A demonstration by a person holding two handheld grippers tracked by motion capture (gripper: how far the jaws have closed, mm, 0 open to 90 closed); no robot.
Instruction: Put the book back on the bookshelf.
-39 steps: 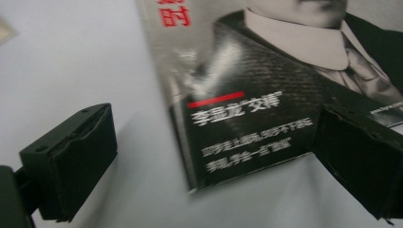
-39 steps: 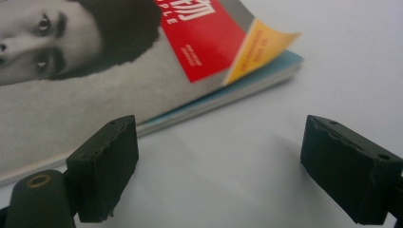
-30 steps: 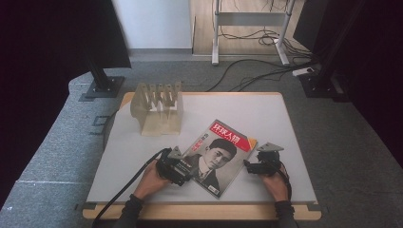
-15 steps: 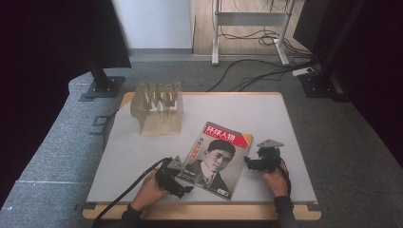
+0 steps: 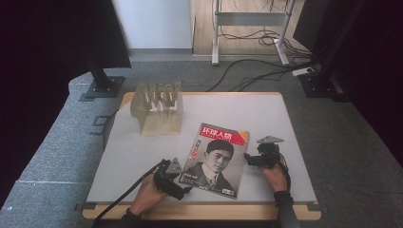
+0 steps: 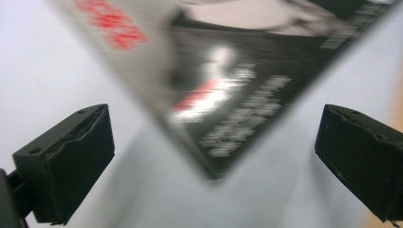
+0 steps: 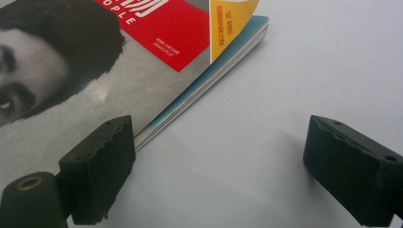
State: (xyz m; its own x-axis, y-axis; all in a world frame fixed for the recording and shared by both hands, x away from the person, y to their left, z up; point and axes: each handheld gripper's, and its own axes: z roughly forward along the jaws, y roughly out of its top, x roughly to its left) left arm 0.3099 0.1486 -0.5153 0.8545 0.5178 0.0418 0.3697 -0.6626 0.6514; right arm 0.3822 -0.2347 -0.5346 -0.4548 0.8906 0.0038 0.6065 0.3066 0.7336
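Left tongs: being held apart at the magazine's near corner, likely for a pinch.
Right tongs: being held apart beside its right edge.
Magazine: lying flat, mid-bench, between both.
Rack: standing well apart.

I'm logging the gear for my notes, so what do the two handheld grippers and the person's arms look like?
Both are black. The left gripper carries a grey three-cornered plate and trails a black cable off the table's near edge. The right gripper has the same grey plate on top, and a dark band sits at that wrist. Close up, the jaws end in blocky black pads with rough, chipped edges.
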